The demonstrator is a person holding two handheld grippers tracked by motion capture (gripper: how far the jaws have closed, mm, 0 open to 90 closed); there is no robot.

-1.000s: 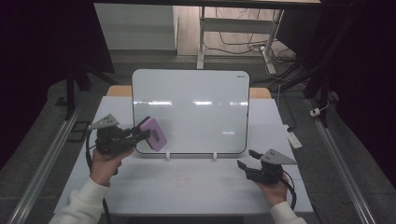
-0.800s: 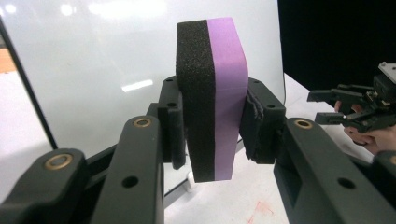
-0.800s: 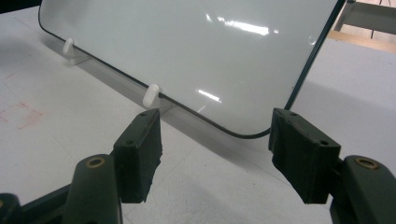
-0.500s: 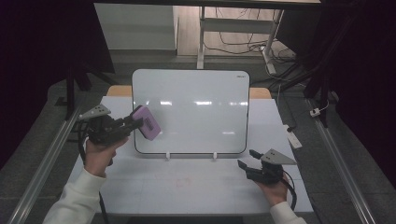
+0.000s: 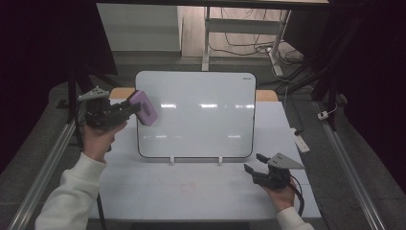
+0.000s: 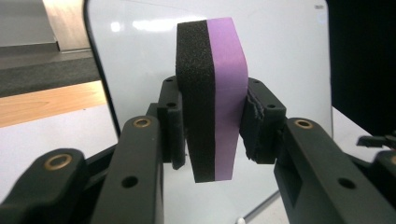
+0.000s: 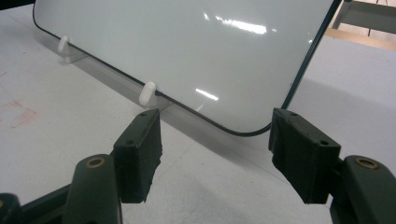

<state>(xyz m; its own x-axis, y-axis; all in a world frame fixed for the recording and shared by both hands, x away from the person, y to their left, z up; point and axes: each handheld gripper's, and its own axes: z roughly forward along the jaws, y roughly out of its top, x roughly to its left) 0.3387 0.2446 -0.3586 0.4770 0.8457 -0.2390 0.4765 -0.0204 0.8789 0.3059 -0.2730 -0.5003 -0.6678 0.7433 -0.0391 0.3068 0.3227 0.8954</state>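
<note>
A whiteboard (image 5: 196, 112) leans upright on small white feet at the middle of the white table (image 5: 206, 191). My left gripper (image 5: 136, 108) is raised at the board's upper left edge, shut on a purple eraser with a black foam face (image 5: 145, 107). In the left gripper view the eraser (image 6: 212, 98) stands clamped between both pads, with the whiteboard (image 6: 280, 60) right behind it. My right gripper (image 5: 253, 164) rests low on the table in front of the board's lower right corner. Its jaws stand open with nothing between them, and the right gripper view (image 7: 212, 154) shows the whiteboard (image 7: 187, 51) just ahead.
Metal rails run along both sides of the table (image 5: 43, 167). A small white tag (image 5: 300, 142) lies near the right edge. A faint reddish stain (image 5: 186, 186) marks the table in front of the board. Cables and a stand leg lie on the floor behind.
My left gripper has risen and shifted left with the eraser, from the board's lower left area to its upper left edge. The right gripper has stayed put.
</note>
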